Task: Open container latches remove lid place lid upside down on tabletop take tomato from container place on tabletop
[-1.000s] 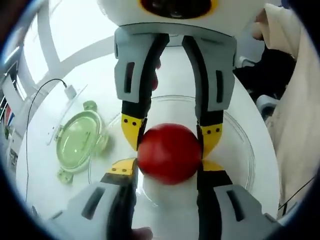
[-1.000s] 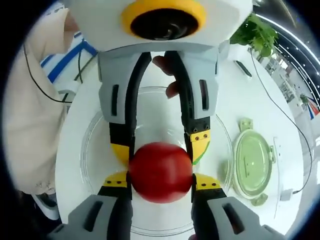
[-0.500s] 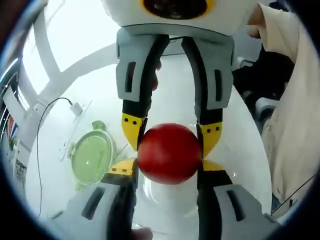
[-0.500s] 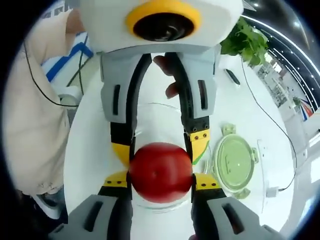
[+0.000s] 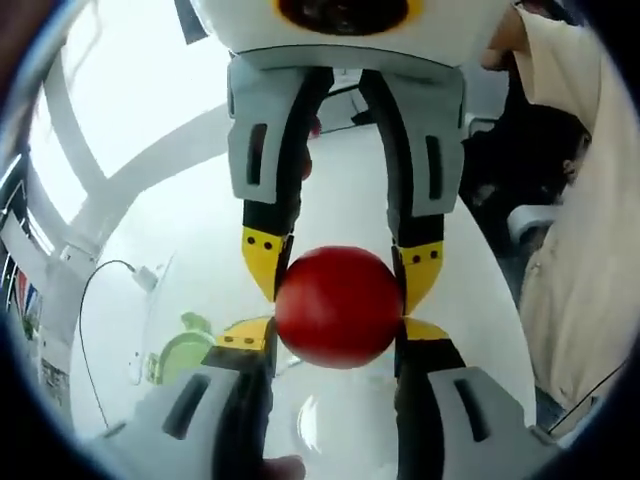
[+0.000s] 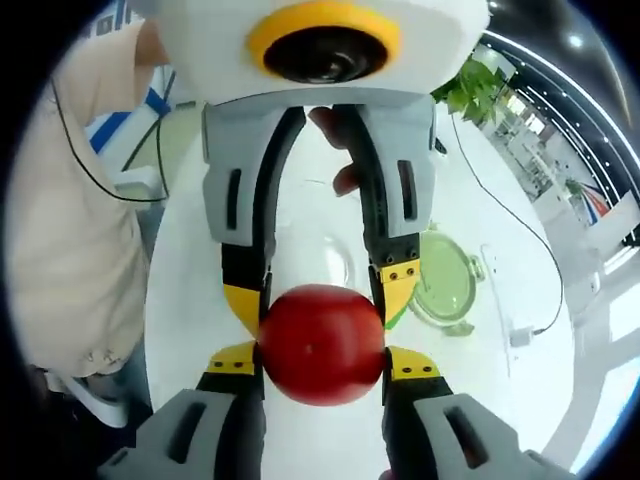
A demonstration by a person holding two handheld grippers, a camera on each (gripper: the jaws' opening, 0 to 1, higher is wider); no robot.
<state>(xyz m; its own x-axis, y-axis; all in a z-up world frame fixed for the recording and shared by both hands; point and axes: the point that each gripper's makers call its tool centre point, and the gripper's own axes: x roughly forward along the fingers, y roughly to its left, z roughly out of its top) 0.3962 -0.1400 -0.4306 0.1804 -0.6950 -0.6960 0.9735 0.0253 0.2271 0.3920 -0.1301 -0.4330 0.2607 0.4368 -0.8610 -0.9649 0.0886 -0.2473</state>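
White table (image 6: 500, 400) drops away: tomato (image 5: 338, 307) lifted higher.
Both grippers, left (image 5: 335, 345) and right (image 6: 320, 368), stay clamped on it; lid (image 6: 440, 285) at two o'clock shrinks, placing comes next.

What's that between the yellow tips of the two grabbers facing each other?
A red tomato, clamped from opposite sides by the left hand-held gripper and the right hand-held gripper. Both gripper views show it, held above the white table.

A green potted plant (image 6: 478, 85) and a black cable (image 6: 497, 210) lie near the white table's (image 6: 500, 380) far edge.
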